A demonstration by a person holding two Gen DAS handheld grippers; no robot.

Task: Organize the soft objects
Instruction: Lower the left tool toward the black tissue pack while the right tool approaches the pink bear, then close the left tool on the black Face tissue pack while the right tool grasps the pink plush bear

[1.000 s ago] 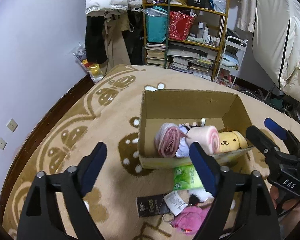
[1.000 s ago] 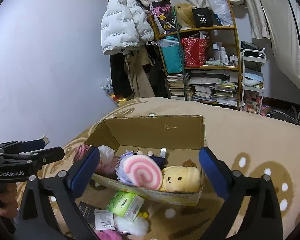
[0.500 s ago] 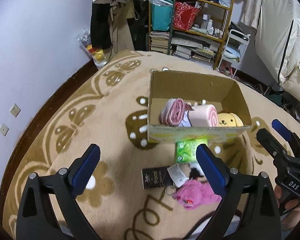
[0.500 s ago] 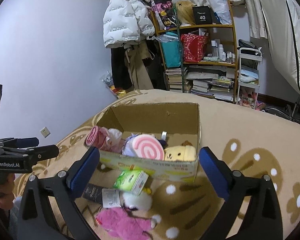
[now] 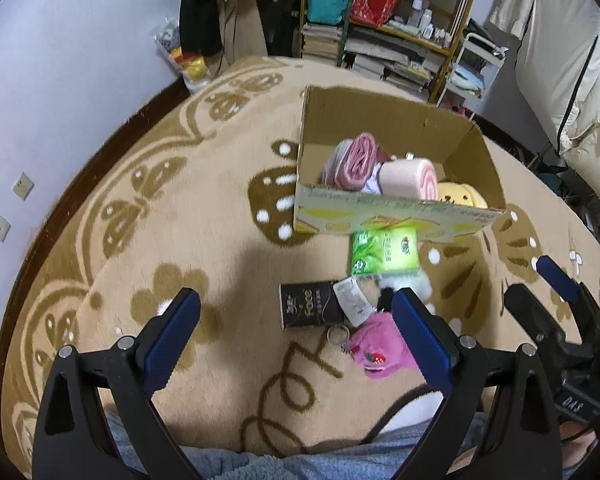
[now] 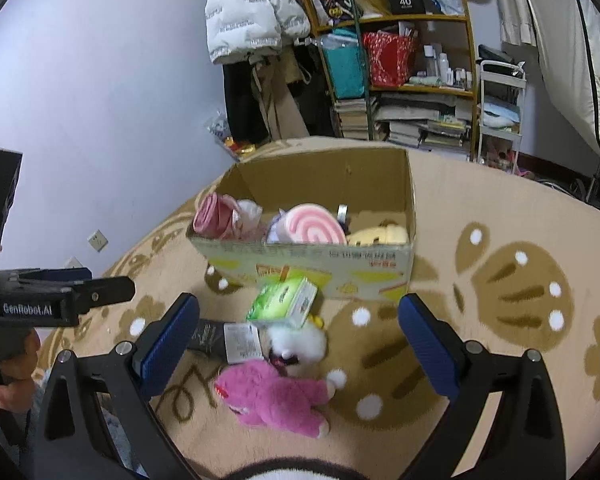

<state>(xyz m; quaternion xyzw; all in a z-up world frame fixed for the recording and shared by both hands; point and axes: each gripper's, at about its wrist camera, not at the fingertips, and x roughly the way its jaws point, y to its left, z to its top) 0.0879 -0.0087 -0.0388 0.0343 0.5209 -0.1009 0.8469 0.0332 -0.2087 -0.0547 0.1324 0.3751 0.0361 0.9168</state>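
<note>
Both the left gripper (image 5: 296, 336) and right gripper (image 6: 300, 344) hover empty, fingers wide apart, over the pink plush (image 6: 276, 394) lying before the box (image 6: 312, 268); next seems grasping it.

Even indoor light, soft shadows on the rug (image 5: 148, 240); strong fisheye bending, dark corners, slight motion blur.

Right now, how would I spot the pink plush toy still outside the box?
Find the cardboard box on the tan carpet. In front of its near wall lie a green tissue pack, then a white fluffy toy. Nearest the camera is the pink plush toy, the only bright pink, furry thing there.
</note>
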